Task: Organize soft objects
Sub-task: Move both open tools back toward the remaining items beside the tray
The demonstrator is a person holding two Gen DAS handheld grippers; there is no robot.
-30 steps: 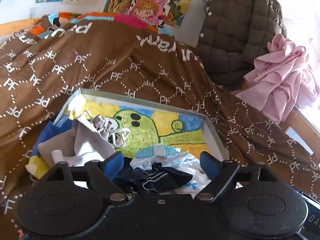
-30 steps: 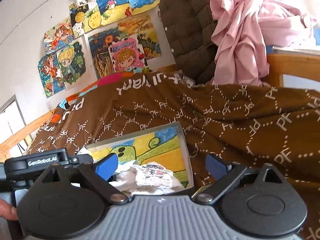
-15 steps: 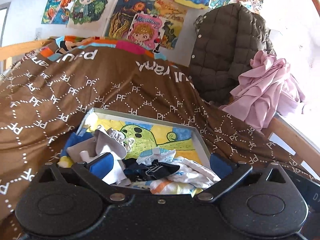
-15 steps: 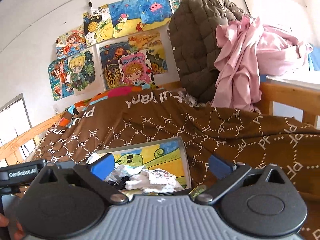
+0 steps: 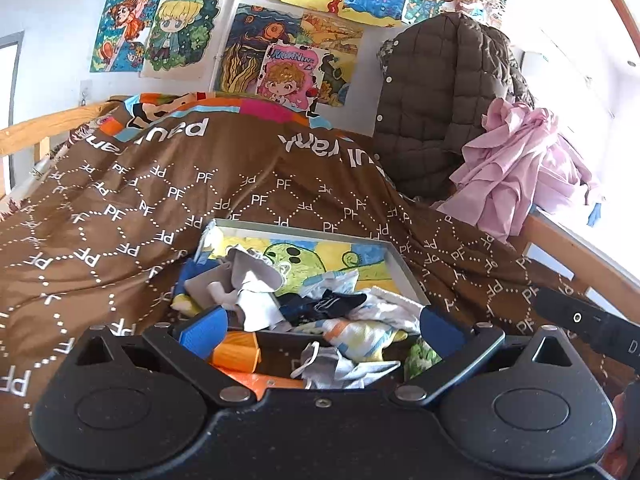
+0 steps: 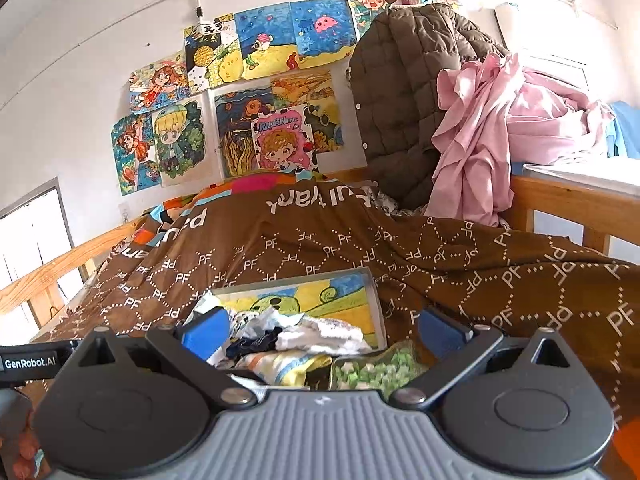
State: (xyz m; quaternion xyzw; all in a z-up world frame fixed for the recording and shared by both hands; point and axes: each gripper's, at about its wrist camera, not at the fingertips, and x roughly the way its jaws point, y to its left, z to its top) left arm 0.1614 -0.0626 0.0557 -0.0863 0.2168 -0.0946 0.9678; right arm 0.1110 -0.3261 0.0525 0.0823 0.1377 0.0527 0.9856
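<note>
The shallow grey-rimmed tray with a painted yellow-and-green bottom [image 5: 404,270] lies on the brown PF-patterned blanket [image 5: 120,216], and the heap of small socks and cloths [image 5: 320,308] fills its near half. The left gripper [image 5: 320,326] has just been opening; its jaws stand wide with nothing clamped. The right gripper [image 6: 320,330] also stands apart and empty. A good next pick would likely single out one top piece near the tray's front rim, not a bundle.

The brown blanket [image 5: 120,240] repeats "PF", a wall poster [image 6: 282,138] says "MORNING", the left gripper [image 6: 30,362] bears "GenRobot.AI".
</note>
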